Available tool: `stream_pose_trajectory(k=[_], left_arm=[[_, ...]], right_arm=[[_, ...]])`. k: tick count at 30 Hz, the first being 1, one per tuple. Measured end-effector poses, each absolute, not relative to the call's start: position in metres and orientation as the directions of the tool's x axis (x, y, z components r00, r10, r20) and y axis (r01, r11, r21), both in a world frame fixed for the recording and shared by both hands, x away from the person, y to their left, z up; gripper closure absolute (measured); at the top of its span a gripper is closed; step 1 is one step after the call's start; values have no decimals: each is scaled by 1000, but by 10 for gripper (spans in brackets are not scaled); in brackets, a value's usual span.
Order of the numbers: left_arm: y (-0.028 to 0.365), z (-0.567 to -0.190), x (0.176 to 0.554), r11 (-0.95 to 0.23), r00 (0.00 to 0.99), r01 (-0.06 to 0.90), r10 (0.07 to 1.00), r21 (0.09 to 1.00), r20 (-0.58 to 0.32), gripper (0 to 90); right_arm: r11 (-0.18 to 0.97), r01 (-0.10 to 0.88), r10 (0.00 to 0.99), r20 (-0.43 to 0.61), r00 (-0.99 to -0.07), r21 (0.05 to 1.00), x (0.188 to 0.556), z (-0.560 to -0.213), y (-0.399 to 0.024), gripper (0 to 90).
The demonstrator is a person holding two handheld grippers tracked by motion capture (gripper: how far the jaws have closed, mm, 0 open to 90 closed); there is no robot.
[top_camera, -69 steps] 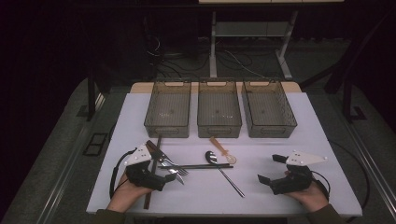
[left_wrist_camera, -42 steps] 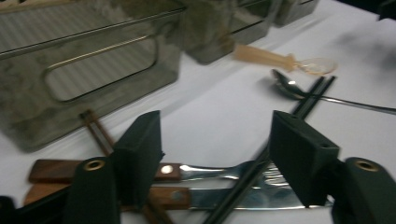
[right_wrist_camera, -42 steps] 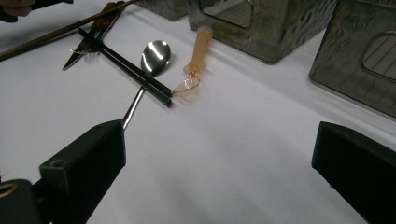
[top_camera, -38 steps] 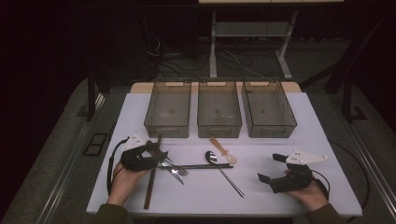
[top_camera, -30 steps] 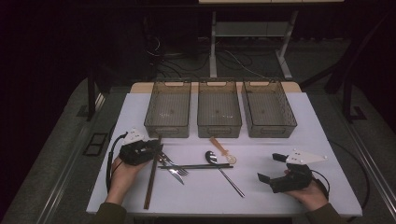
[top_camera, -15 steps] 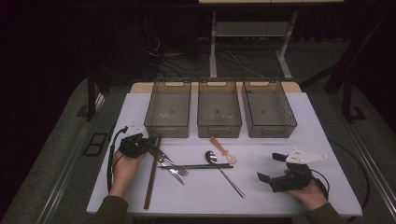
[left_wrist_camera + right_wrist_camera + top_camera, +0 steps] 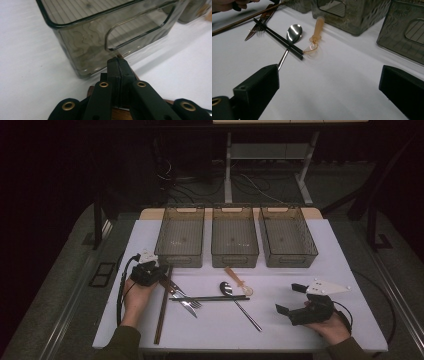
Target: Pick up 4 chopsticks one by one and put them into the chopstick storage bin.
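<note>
Left gripper [image 7: 161, 270] | jaws closed on brown chopsticks [image 7: 163, 306] | no legible writing

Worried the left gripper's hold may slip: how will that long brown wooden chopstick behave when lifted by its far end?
Probably stiff and light. The left gripper pinches the brown chopstick at one tip, so its long free end may sag or swivel.

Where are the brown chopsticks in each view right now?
High view: brown chopsticks at left, beside the fork.
Left gripper view: bottom centre, under the jaws.
Right gripper view: top left, slanting.
Shared landmark: left bin.
</note>
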State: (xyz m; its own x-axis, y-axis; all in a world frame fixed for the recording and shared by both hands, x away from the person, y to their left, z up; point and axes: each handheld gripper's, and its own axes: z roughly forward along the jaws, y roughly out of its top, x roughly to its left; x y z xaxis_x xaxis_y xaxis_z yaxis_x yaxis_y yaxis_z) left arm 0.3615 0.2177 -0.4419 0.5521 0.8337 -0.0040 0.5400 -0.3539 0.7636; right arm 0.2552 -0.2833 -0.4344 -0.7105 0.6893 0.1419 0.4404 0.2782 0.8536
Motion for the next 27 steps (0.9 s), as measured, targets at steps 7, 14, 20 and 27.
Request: stream_pose_trajectory(k=[7, 14, 20, 27], left_arm=[[215, -444, 363, -361, 556, 544, 831, 758, -3, 900], [215, -444, 363, -361, 560, 546, 828, 756, -9, 900], [212, -445, 364, -369, 566, 545, 824, 753, -6, 900], [210, -445, 365, -372, 572, 543, 820, 753, -7, 900]], right_arm=[[275, 440, 690, 144, -709, 855, 255, -434, -283, 23], [274, 441, 691, 144, -709, 855, 255, -434, -283, 23], [274, 441, 691, 143, -708, 855, 255, -434, -283, 23], [277, 441, 690, 142, -709, 854, 256, -434, -283, 23]])
